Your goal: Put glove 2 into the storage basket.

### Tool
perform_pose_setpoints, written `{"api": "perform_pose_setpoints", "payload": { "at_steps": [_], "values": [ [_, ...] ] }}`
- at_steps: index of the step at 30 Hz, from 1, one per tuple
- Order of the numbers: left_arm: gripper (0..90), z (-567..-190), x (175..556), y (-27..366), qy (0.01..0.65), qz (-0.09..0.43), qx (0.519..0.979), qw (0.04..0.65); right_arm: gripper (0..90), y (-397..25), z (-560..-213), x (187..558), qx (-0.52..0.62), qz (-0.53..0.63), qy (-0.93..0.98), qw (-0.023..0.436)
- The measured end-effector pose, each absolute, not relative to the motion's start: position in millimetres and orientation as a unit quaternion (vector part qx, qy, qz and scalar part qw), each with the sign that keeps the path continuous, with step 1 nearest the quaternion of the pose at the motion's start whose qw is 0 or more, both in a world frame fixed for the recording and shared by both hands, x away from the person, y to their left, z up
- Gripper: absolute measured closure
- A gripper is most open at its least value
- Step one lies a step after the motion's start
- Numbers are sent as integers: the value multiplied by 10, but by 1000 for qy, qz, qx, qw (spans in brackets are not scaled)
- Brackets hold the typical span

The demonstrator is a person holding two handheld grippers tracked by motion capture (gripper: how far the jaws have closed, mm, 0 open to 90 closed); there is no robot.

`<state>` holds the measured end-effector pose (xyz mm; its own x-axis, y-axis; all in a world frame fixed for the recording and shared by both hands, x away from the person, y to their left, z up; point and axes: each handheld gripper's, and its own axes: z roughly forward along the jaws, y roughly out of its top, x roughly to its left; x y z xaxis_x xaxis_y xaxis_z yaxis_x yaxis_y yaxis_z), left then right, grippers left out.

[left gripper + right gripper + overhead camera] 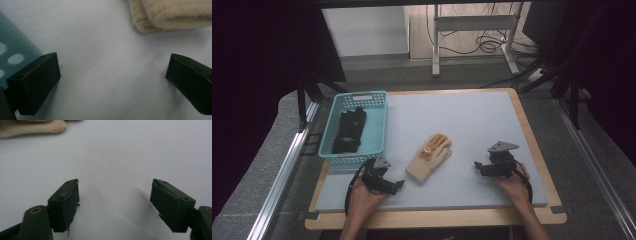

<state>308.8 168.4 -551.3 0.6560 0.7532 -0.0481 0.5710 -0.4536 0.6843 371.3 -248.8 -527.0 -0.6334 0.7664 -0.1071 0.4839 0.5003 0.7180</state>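
Note:
A cream and orange work glove (430, 156) lies flat in the middle of the grey mat, cuff toward the person. Its cuff (170, 15) shows at the top of the left gripper view, and a fingertip (32, 127) at the top left of the right gripper view. My left gripper (398, 185) rests on the mat just left of the cuff, open and empty. My right gripper (478, 166) sits to the right of the glove, open with nothing between its jaws. A teal basket (379, 132) at the left holds a black glove (349, 131).
The grey mat (472, 115) covers a wooden table top (537, 150). The basket's wall (12, 52) is close beside my left gripper. Metal rails run along both sides of the table. A desk frame and cables stand beyond the far edge.

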Motion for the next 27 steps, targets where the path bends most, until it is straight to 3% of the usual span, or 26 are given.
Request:
{"api": "perform_pose_setpoints", "payload": {
  "at_steps": [4,27],
  "values": [
    [0,-5513,3089,1684,393,132,842,345,205,-2543,-5300,3755,386,351,832,186],
    [24,-5445,3046,1620,383,141,846,344,191,-2531,-5314,3748,383,349,833,192]
  ]
}}
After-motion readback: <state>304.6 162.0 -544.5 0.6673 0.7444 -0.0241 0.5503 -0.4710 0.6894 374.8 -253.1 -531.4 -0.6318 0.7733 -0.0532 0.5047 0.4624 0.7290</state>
